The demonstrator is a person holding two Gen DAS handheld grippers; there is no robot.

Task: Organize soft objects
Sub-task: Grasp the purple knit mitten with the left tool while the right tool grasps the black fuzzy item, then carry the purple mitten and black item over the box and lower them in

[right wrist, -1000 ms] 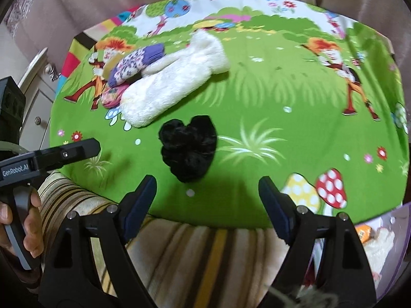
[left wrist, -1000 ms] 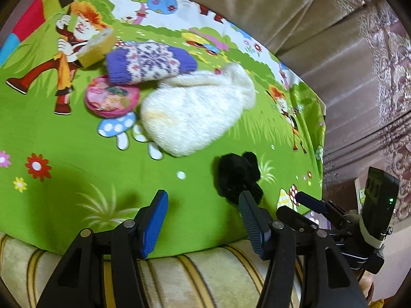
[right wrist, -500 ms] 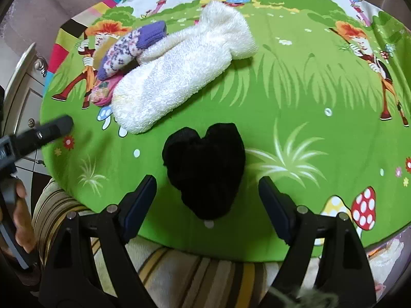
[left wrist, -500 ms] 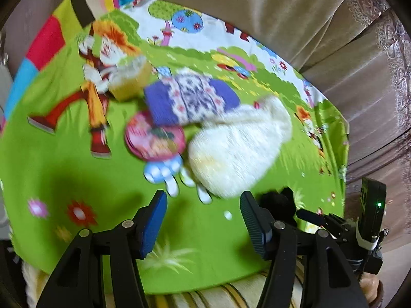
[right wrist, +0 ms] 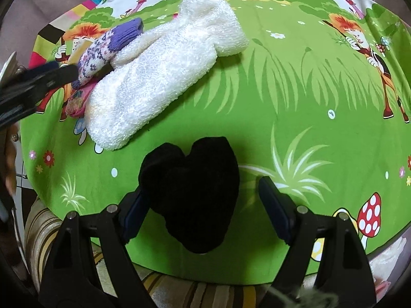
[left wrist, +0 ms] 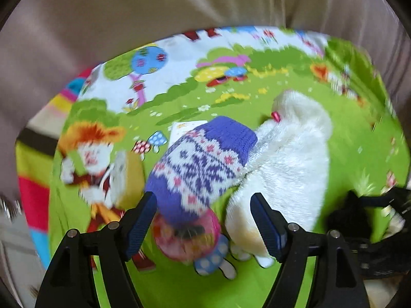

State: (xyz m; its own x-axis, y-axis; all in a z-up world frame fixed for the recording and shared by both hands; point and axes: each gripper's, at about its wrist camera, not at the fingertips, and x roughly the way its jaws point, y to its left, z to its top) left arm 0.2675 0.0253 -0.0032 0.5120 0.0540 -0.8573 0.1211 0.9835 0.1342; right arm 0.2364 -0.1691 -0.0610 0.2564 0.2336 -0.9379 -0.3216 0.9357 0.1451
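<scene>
Your right gripper (right wrist: 201, 202) is spread wide around the black sock (right wrist: 191, 195), which lies at six o'clock on the green cartoon cloth (right wrist: 295, 107). Your left gripper (left wrist: 203, 220), fingers also apart, frames the purple knitted sock (left wrist: 203, 164); the white fluffy sock (left wrist: 285, 172) touches it at three o'clock.

this was a home, most likely a living room or a child's room. a bright cartoon-printed cloth (right wrist: 295, 82), green with mushrooms, trees and red-haired figures, covered the worktop. under its near edge showed a striped upholstered cushion (right wrist: 179, 292). behind it hung beige satin curtains (left wrist: 179, 7). on the cloth lay household soft things: a fluffy white sock (right wrist: 164, 77), a purple patterned knit sock (left wrist: 203, 161) and a black one (right wrist: 195, 195).
</scene>
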